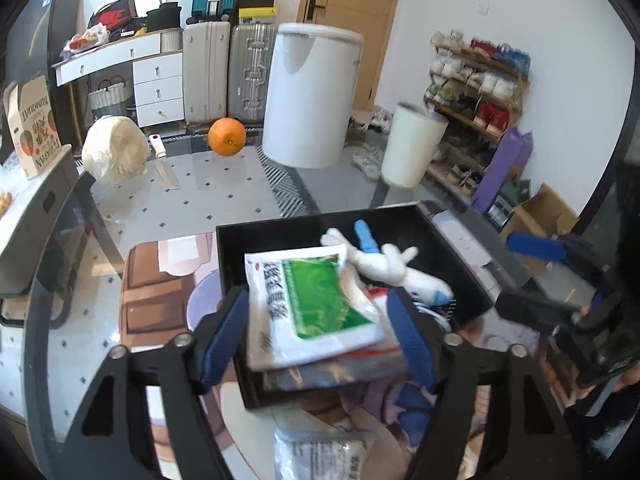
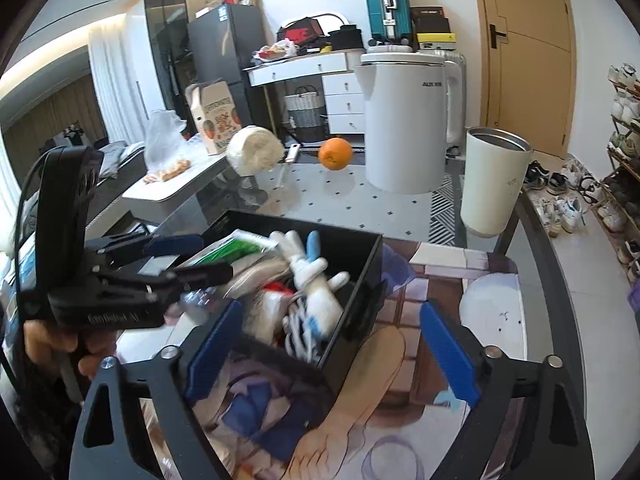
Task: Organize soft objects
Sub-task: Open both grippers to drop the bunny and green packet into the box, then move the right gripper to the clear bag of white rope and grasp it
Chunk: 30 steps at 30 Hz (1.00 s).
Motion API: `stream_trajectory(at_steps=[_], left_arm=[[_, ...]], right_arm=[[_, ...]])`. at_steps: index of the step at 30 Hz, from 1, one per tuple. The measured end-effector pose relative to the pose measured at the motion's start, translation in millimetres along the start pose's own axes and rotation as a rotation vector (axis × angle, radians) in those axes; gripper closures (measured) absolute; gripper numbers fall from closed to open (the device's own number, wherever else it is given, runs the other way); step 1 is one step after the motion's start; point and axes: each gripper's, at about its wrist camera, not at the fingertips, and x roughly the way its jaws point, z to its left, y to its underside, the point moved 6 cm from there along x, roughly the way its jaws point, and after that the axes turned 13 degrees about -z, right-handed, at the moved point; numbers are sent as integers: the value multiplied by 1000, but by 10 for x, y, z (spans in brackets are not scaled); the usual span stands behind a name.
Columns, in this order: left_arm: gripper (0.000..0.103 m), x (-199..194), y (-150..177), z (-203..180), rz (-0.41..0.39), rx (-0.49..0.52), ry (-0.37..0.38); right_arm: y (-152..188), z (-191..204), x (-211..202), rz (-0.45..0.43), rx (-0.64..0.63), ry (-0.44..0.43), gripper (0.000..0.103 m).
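Note:
A black box stands on a printed mat. Inside it lie a white plush toy with blue parts and other soft packs. A white-and-green packet rests on top at the box's near side, between the blue pads of my left gripper; the pads stand off its edges, so the gripper is open. My right gripper is open wide over the box's near corner, with nothing gripped. The toy and the packet show there too. A hand holds the left gripper at the box's left.
Another white packet lies on the mat in front of the box. Behind stand a white kettle, a white tumbler, an orange and a pale wrapped head of cabbage beside a knife. A shoe rack lines the right wall.

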Motion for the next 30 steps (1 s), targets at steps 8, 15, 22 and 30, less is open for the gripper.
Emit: stream_trajectory(at_steps=[8, 15, 22, 30], left_arm=[[0, -500, 37, 18, -107, 6, -47], [0, -665, 190, -9, -99, 34, -52], [0, -778, 426, 64, -58, 31, -95], [0, -974, 685, 124, -43, 23, -114]], right_arm=[[218, 146, -224, 27, -41, -60, 1], [452, 345, -273, 79, -92, -101, 0], [661, 573, -243, 141, -130, -149, 0], [874, 842, -242, 210, -166, -238, 0]])
